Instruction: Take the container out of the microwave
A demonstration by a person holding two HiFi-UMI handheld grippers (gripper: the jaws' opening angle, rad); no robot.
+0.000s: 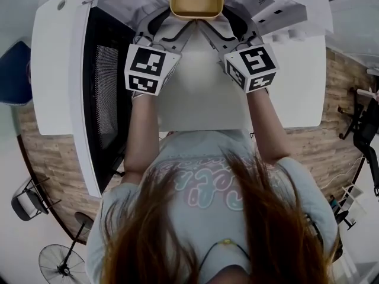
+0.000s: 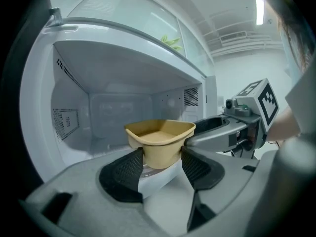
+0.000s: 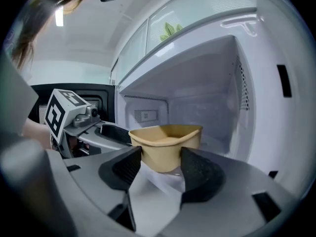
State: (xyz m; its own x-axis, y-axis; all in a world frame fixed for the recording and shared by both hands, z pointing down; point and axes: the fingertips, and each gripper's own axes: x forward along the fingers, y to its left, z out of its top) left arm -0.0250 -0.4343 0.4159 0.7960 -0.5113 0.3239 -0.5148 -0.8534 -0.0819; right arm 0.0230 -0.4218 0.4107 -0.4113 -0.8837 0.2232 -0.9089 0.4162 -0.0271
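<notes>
Head view looks down; all share container (image 1: 196, 3).

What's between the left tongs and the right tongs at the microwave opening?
The tan container sits between the left tongs and right tongs, each closed on one side of it; the head view shows this.

No words or numbers can be read here. The shirt (image 1: 208, 189) has big colourful letters, but they are upside down and too blurry. The left cube (image 1: 148, 68) and right cube (image 1: 253, 67) show only black-and-white squares. A sticker (image 3: 146, 115) inside the microwave (image 3: 207, 98) is too small to read.
</notes>
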